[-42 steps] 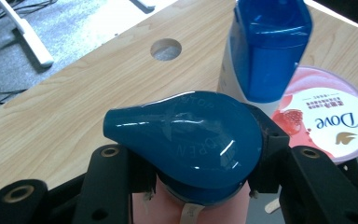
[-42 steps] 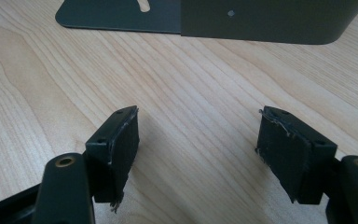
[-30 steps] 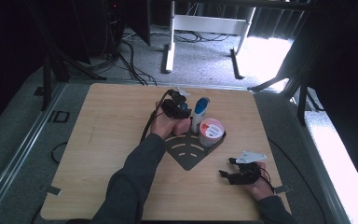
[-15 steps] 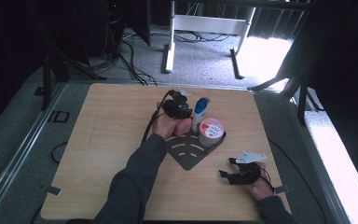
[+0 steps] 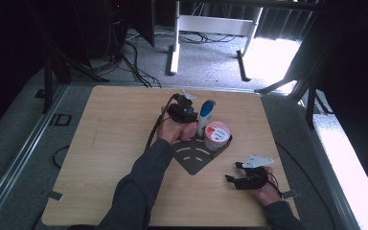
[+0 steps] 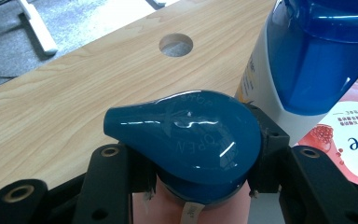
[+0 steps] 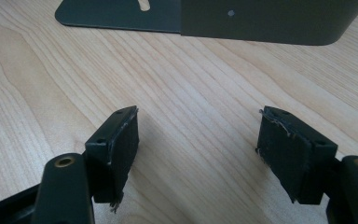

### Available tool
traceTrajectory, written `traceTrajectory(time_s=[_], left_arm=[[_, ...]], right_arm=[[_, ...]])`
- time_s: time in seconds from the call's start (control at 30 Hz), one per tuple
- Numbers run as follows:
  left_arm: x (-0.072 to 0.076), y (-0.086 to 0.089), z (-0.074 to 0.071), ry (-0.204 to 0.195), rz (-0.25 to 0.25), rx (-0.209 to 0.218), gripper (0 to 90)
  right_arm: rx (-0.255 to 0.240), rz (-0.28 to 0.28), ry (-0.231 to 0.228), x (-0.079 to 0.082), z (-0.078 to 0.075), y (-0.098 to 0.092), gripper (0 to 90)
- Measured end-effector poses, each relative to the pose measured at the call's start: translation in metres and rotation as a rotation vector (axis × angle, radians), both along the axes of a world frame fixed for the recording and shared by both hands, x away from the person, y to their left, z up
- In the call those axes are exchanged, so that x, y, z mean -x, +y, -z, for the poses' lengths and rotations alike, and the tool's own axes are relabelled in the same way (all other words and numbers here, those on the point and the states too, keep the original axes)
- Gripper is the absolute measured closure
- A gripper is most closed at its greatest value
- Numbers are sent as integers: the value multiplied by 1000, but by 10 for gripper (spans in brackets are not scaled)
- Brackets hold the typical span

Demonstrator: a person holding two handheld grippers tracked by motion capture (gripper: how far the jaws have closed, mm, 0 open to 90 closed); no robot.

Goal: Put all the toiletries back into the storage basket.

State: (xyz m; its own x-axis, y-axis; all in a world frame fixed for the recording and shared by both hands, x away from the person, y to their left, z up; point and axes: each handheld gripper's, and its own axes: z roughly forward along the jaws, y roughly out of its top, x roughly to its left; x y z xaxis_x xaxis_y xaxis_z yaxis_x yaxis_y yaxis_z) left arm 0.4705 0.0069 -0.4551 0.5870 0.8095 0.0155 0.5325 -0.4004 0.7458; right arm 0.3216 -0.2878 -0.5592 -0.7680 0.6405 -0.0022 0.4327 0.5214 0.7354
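Left gripper view shows the left gripper pinching a bottle under its shiny, likely slippery blue cap, while the right gripper rests spread and empty.

A light wooden table stands on a grey carpet floor. Behind it, black cables lie on the floor near a white metal frame. Bright light falls on the carpet at the right. The far corners of the room are very dark.
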Motion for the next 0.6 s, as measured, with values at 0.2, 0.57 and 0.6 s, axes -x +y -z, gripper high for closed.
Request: traceTrajectory(time_s=[0.2,0.57,0.6], left_arm=[[2,2,2,-9,-11,13,528],[4,2,3,-10,-67,43,529],[5,1,3,-8,-72,42,529]], right_arm=[[0,0,0,0,0,0,287],[0,0,0,0,0,0,287],[-1,0,0,0,0,0,287]])
